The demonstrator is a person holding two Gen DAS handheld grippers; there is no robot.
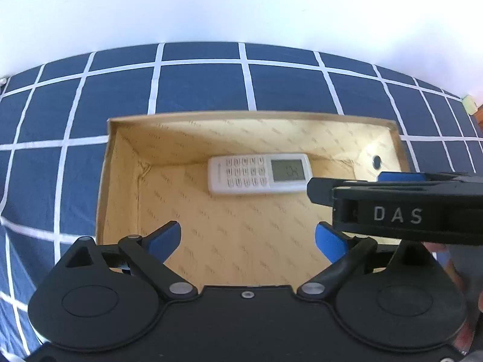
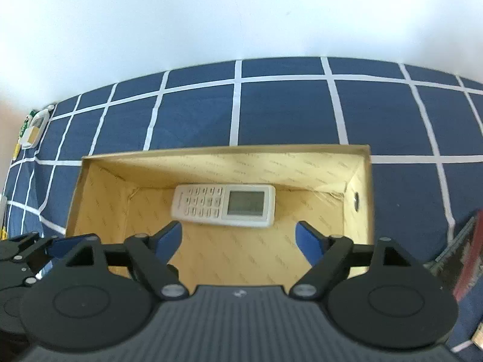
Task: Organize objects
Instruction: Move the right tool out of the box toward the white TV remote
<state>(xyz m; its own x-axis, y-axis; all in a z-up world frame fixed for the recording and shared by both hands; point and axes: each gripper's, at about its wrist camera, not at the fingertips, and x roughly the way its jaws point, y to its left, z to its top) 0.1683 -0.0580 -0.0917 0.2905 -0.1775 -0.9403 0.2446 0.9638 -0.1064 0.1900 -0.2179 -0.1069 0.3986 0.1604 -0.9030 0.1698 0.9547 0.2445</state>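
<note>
both grippers are hanging over an open cardboard box (image 1: 126,181) sitting on a navy bedsheet (image 1: 196,87) crossed with white grid lines, a pale wall (image 1: 241,6) filling the top of each frame. in the left wrist view the left gripper (image 1: 247,239) is showing its blue fingers (image 1: 164,238) spread wide at lower centre, nothing between them but the printed tan floor of the box. the right gripper (image 1: 401,205) is poking in from the right edge of that frame, black body lettered "das", its tip overlapping the right end of the remote control (image 1: 259,173) in the picture; whether it is touching i cannot tell. the remote control is lying flat inside the box, lengthwise along the far wall, keypad toward the left, grey screen toward the right. a round hole (image 1: 376,160) is showing in the box's right wall. in the right wrist view the right gripper's fingers are standing apart at lower centre, empty, with the remote lying just above them, clear of both. some small packets (image 2: 33,126) are sitting at the sheet's left edge, and something red (image 2: 471,256) is showing at the right edge.
</note>
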